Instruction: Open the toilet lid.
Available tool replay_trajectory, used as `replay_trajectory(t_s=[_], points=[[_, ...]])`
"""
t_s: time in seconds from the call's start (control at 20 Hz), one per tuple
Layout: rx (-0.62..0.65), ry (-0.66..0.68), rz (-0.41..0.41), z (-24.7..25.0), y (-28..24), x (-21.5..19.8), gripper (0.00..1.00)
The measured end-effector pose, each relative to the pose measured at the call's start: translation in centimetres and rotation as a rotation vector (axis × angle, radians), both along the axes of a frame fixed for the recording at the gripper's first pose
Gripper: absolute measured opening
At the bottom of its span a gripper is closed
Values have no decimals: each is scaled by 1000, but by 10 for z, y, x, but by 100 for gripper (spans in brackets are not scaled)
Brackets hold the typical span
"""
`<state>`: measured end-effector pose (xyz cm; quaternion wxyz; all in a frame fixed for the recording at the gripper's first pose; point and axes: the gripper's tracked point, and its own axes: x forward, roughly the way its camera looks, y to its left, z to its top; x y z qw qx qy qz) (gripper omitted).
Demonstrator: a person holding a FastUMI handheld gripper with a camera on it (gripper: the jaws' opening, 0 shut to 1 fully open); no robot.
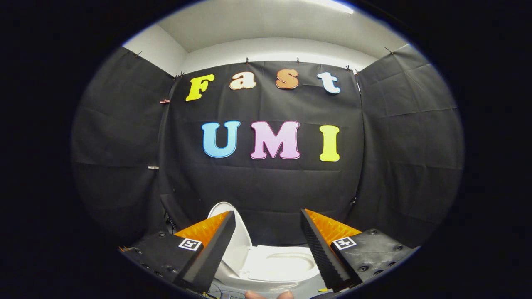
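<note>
Black cloth walls are seen behind a small white plastic toilet [282, 265]. Its white oval lid [239, 238] already stands up. Nothing is held by the wide-apart gripper [268, 226]; only backing away seems needed.

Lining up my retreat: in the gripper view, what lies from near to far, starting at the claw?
Open claw holding nothing → toilet bowl with seat between the fingers → raised toilet lid standing upright beside the left finger → black cloth wall.

Your one camera rides on the gripper [268, 222] and looks forward along its two fingers, parted wide at the bottom of the frame. It faces the booth's black back wall [266, 187] from some distance and looks slightly down on the toilet [282, 265], low in the centre.
</note>
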<state>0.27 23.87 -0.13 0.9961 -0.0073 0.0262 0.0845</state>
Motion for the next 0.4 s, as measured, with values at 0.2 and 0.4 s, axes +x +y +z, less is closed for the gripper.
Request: replay_trajectory(t_s=[0.2,0.4], points=[[-20,-21,-23,5,-7,-1,98],[-23,-34,-48,8,-12,2,98]])
